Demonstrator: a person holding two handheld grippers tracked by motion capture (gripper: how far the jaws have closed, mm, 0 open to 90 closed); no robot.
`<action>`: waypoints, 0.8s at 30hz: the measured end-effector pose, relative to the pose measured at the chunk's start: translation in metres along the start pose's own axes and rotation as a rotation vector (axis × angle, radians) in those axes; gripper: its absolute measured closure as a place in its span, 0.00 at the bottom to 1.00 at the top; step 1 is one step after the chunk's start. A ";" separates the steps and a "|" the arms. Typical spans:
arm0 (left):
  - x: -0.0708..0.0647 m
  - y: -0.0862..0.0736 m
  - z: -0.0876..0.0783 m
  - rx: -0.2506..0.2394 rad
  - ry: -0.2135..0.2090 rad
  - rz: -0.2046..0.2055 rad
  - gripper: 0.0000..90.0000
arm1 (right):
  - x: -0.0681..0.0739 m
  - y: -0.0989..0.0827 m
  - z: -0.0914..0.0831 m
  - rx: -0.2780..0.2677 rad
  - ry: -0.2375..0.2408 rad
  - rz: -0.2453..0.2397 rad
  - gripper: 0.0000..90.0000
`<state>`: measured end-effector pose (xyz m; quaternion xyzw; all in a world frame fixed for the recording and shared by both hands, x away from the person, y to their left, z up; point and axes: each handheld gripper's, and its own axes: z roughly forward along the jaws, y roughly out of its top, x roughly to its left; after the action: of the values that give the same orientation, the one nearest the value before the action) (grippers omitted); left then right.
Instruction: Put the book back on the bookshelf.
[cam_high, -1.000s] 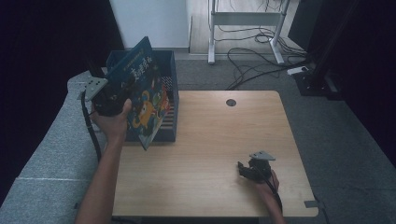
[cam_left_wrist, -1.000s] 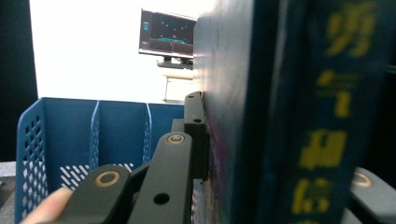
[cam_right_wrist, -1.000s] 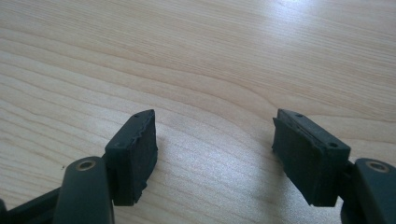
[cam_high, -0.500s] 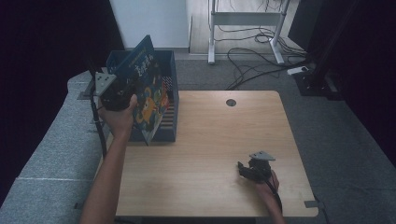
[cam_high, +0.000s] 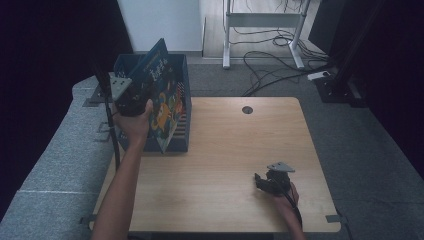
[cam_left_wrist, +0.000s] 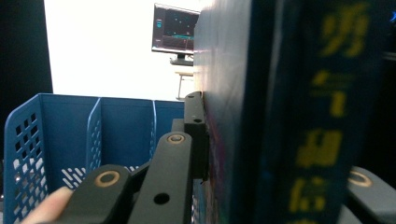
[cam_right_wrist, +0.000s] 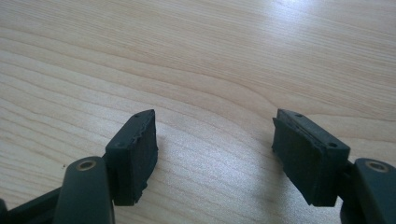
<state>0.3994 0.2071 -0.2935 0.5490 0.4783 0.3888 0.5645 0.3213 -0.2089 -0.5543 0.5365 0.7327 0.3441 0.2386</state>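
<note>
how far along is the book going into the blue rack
Done: the left gripper is shut on the picture book and has it lifted over the blue file rack. In hand: the book hangs tilted above the dividers. Left: lowering it into a slot and letting go. The right gripper rests open on the wooden table.

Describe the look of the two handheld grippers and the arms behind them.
Both grippers are black. The left gripper and right gripper each carry a grey three-cornered plate; a dark cable hangs from the left. The right's flat rectangular pads have brass-coloured pivot rivets behind them. Forearms are bare, no sleeves.
</note>
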 end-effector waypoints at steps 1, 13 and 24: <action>-0.001 -0.001 0.002 0.001 0.003 0.006 0.91 | 0.000 0.000 0.000 0.000 0.000 0.000 0.33; -0.008 -0.002 0.020 0.020 0.021 0.024 0.91 | 0.000 0.000 0.000 -0.001 0.002 0.003 0.33; -0.013 -0.006 0.029 0.023 0.024 0.020 0.91 | 0.000 0.000 0.000 -0.002 0.001 -0.003 0.33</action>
<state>0.4239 0.1866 -0.3001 0.5553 0.4841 0.3956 0.5485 0.3211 -0.2089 -0.5544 0.5349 0.7334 0.3445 0.2394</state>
